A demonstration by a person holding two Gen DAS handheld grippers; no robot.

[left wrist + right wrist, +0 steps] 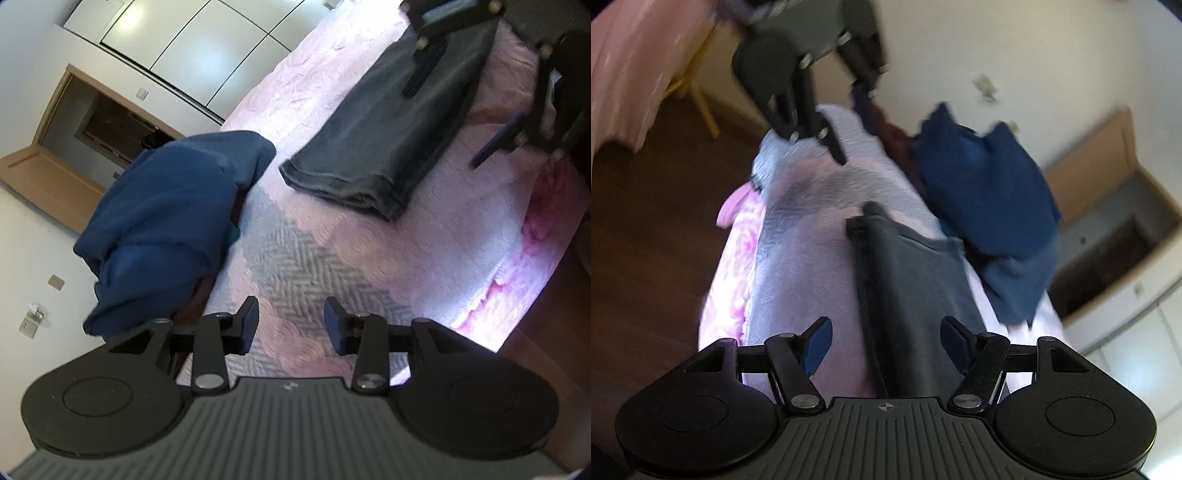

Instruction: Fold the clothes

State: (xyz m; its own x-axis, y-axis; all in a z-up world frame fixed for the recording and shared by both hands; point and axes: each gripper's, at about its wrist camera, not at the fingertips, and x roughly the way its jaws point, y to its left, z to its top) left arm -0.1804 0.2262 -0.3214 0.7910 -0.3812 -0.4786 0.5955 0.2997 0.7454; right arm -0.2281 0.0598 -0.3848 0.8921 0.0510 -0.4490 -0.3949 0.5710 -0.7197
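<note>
1. The folded dark grey garment [384,144] lies flat on the bed [306,266], beside a heaped blue garment [173,221].
2. Left gripper [291,325]: jaws apart, empty.
3. Right gripper [886,343]: jaws wide apart, gripping nothing.

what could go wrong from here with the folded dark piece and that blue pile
1. The folded dark garment lies near the bed's edge; a careless nudge could slide it off.
2. The blue pile sits close beside it, so pulling a piece out may drag over the fold.
3. Both views are blurred; the open left gripper and right gripper could snag the quilt.
</note>
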